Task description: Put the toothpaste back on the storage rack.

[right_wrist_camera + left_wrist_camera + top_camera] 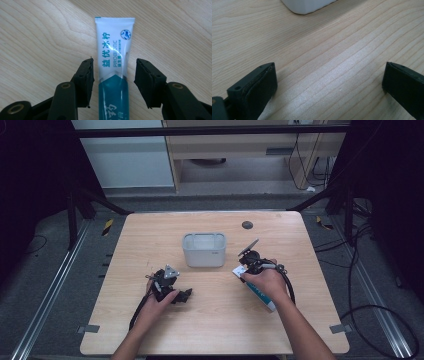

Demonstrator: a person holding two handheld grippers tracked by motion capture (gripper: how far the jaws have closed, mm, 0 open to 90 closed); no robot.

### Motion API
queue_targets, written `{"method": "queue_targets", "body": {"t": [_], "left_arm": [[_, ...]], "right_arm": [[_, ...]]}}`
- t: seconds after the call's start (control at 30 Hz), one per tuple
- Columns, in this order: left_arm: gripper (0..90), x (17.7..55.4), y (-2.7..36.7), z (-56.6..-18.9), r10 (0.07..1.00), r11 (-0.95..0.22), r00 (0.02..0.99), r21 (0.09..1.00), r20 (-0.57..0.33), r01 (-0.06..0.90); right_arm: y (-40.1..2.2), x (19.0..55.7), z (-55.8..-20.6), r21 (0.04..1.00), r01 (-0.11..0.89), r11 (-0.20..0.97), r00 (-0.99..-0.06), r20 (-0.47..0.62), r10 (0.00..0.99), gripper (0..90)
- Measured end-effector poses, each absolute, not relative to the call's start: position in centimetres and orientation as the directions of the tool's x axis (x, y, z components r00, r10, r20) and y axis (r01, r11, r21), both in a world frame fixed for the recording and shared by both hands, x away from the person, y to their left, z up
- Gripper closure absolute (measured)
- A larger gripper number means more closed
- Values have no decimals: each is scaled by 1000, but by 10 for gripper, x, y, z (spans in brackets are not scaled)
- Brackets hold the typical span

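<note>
Object in play: a white and teal plastic toothpaste tube (113, 67) with blue-green lettering, lying flat on the pale wooden table (210, 325), seen in the high view under the person's right hand (265, 282), right of centre.
Tube's long axis: in the right gripper view it is seen running straight up between the two black jaws, the flat crimped end pointing away from the gripper; in the high view it lies slanted, crimped end toward the bin.
Right gripper (113, 75): jaws partly spread, one on each side of the tube; a strip of table is seen between the right pad and the tube, while the left pad stands just beside it. No squeeze is judged yet.
Nearer hand: the right, directly over the tube; the left is well apart.
Left gripper (329, 80): jaws held wide over bare wood, nothing between them.
Likely destination: a pale grey open-topped plastic bin (203, 250), standing near the table's middle, just beyond and left of the tube.
Deciding relation: the jaws are set across the tube's width, so closing is judged enough for a grasp.
</note>
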State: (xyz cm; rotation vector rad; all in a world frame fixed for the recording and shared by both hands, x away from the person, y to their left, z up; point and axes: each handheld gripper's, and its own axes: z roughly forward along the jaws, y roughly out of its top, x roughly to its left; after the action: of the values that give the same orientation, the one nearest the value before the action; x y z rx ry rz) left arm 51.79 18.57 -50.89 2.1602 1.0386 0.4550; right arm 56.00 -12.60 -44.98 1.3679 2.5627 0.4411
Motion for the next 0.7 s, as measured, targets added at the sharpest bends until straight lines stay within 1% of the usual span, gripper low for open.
{"method": "queue_targets", "body": {"t": [0.3, 0.7], "left_arm": [[0, 519, 186, -509, 783, -446, 621, 712, 17, 542], [0, 519, 186, -509, 783, -447, 622, 712, 18, 542]], "right_arm": [[-128, 567, -457, 326, 789, 522, -546, -18, 837, 488], [-122, 571, -462, 295, 788, 541, -559, -26, 829, 510]]}}
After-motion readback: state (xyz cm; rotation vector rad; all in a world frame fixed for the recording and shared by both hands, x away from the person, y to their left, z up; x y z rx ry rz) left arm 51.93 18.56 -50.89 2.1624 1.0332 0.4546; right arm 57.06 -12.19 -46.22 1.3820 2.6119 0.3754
